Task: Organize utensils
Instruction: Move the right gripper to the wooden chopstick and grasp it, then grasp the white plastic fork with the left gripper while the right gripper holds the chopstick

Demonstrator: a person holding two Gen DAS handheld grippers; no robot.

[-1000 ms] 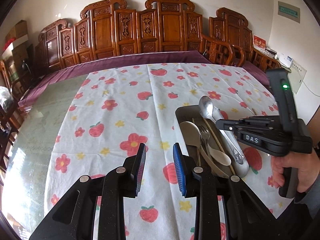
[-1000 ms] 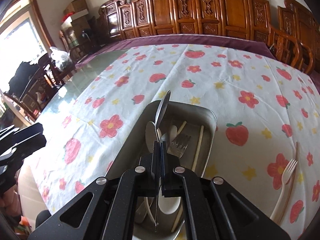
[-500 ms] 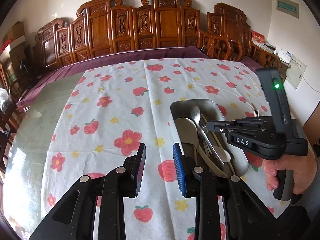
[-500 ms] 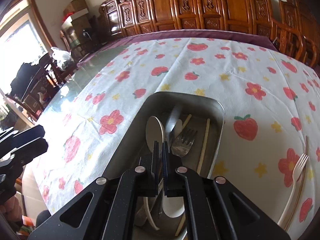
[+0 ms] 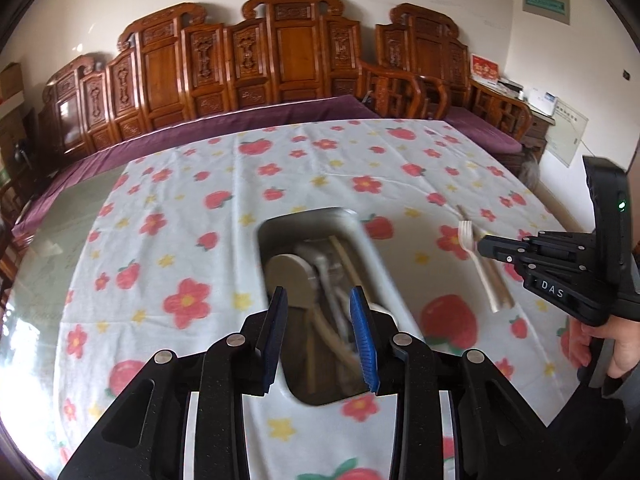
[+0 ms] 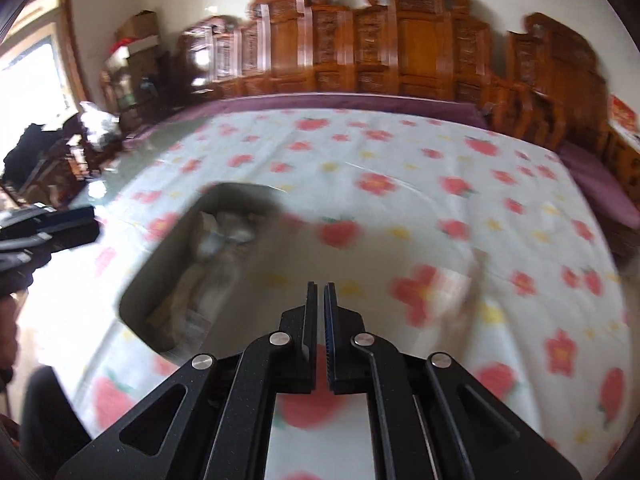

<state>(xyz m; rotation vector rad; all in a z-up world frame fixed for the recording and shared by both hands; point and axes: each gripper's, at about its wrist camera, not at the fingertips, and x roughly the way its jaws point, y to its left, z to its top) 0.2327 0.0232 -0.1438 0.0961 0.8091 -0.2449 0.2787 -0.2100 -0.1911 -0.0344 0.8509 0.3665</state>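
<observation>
The white plastic fork (image 5: 480, 264) lies lengthwise near-to-far, just right of the empty, parting right gripper (image 6: 323, 300) fingers.

Left wrist view: angled down, close over grey metal rectangular tray (image 5: 370, 256), facing carved brown wooden chairs (image 5: 288, 56). Right wrist view: blurred, same heading, tray (image 6: 168, 264) at left. Shared: tray, white strawberry-and-flower tablecloth (image 5: 172, 216), chairs.

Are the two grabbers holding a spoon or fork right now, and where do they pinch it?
Neither holds anything. The left gripper is opening over the metal tray, gripping nothing. The right gripper is just starting to open, with nothing between its pads.
</observation>
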